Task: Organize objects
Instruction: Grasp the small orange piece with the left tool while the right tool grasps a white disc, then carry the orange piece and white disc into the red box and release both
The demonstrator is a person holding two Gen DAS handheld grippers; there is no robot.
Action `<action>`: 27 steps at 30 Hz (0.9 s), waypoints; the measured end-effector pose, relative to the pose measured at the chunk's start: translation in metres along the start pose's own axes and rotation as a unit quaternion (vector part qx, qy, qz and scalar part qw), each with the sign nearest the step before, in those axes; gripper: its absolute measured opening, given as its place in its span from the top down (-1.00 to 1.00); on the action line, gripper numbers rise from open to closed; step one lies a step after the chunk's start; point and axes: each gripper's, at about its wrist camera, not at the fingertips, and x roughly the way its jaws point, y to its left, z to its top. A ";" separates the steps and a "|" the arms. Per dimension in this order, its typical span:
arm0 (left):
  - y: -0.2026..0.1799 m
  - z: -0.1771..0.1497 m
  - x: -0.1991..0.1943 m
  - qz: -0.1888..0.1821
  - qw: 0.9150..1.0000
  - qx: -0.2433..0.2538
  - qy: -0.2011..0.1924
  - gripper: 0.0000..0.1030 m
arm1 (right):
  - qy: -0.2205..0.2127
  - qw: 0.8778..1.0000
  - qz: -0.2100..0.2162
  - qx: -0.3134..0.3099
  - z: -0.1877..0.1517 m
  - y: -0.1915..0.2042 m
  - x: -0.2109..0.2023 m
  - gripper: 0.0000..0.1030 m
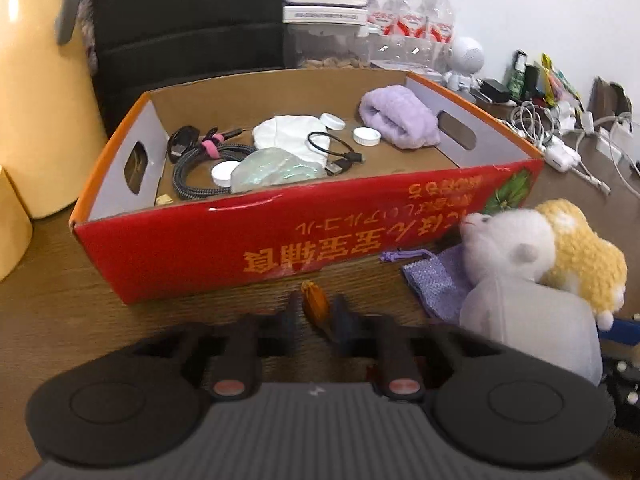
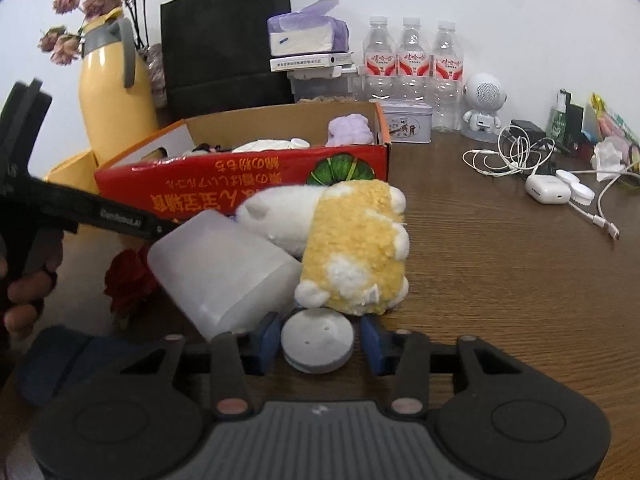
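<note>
Your right tongs [image 2: 318,342] pinch a grey round cap [image 2: 317,344] just in front of the plush toy [image 2: 352,248], which lies against the red box [image 1: 280,232]. Your left tongs [image 1: 316,312] are nearly pressed together on a small orange wrapper [image 1: 314,300]. Lifting carelessly, either could slip free or nudge the frosted jar [image 2: 224,272] over on the surface [image 2: 500,280].

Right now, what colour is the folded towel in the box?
Pale purple towel, in the box; clearest in the left wrist view.
</note>
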 end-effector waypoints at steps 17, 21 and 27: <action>-0.033 -0.123 -0.194 -0.007 0.995 -0.089 -0.042 0.71 | -0.043 0.995 0.081 0.036 -0.055 0.018 -0.135 0.26; -0.042 -0.138 -0.220 -0.003 0.996 -0.078 -0.051 0.71 | -0.061 0.994 0.088 0.017 -0.067 0.030 -0.169 0.26; -0.046 -0.144 -0.240 -0.005 0.995 -0.064 -0.075 0.71 | -0.090 0.991 0.090 0.032 -0.076 0.029 -0.202 0.26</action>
